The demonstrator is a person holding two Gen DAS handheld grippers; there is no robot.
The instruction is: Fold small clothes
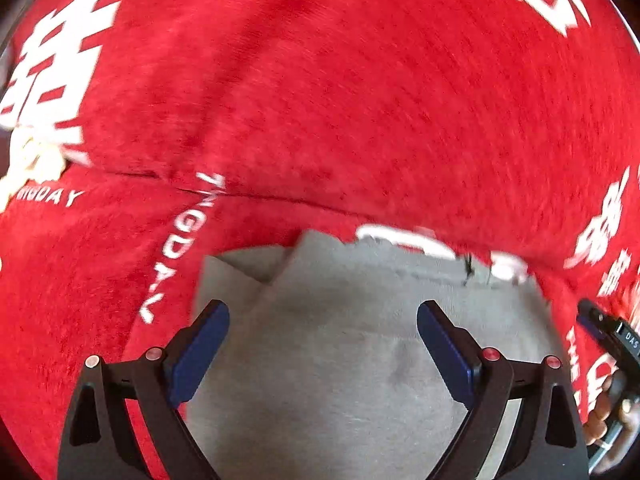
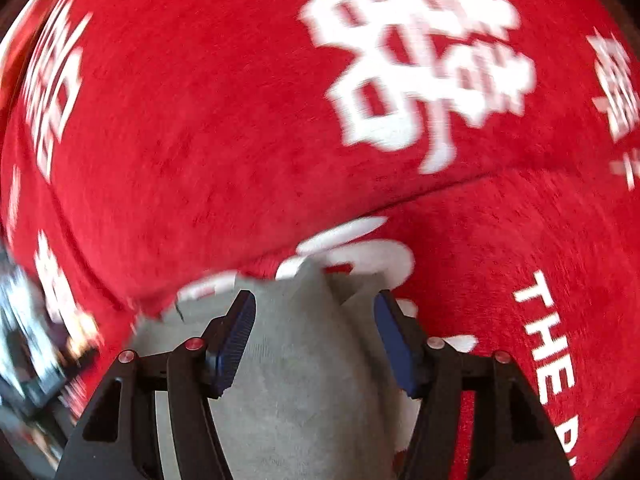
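Note:
A small grey garment [image 1: 340, 344] lies flat on a red plush cloth [image 1: 320, 100] printed with white lettering. My left gripper [image 1: 323, 320] hovers over the grey garment with its blue pads wide apart and nothing pinched between them. In the right wrist view the same grey garment [image 2: 304, 360] shows a raised fold between the fingers of my right gripper [image 2: 315, 308]. That gripper's blue pads stand apart from the fabric on both sides, so it is open. The right gripper's black body [image 1: 612, 332] shows at the right edge of the left wrist view.
The red cloth [image 2: 200, 120] covers the whole surface around the garment, with a seam running across it. A person's hand [image 1: 604, 412] holds the right gripper. A blurred dark object [image 2: 28, 344] sits at the left edge of the right wrist view.

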